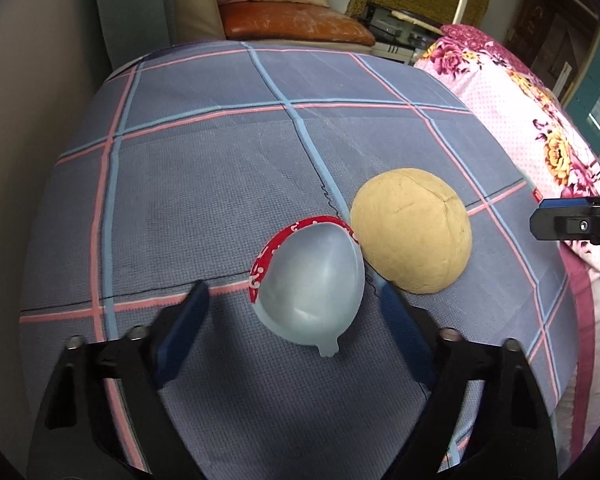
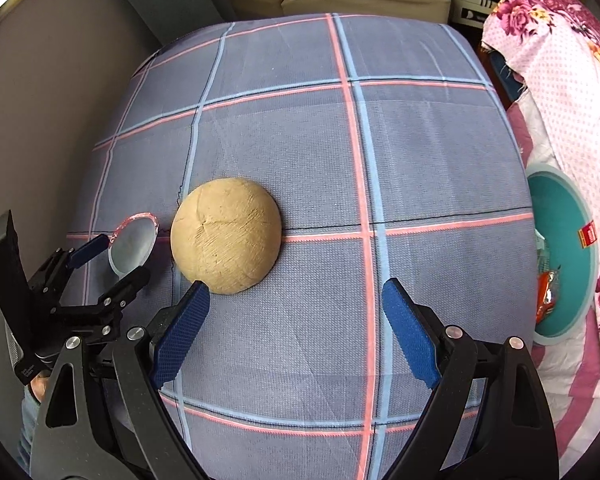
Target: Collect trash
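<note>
On the plaid sheet (image 2: 420, 152) of the bed, beside the tan half-shell (image 2: 226, 236), nothing has yet been lifted, so you are at the start of the collecting. The half-shell lies dome up in the middle of the sheet, and the clear plastic cup lid (image 1: 310, 290) with its red printed film rests against the half-shell's left side, touching it. Your left gripper (image 1: 294, 312) has its fingers spread to either side of the lid, the pads not pressing on it as far as the view shows. Your right gripper (image 2: 296, 308) hangs just in front of the half-shell with its fingers spread wide and nothing between them; the left fingertip is close to the shell's near edge. To the right of the half-shell, beyond the sheet's edge and below the floral quilt (image 2: 560, 60), stands a teal bin (image 2: 564, 208) that already holds some wrappers. Judging from this, both pieces remain to be gripped and carried over to that bin.
</note>
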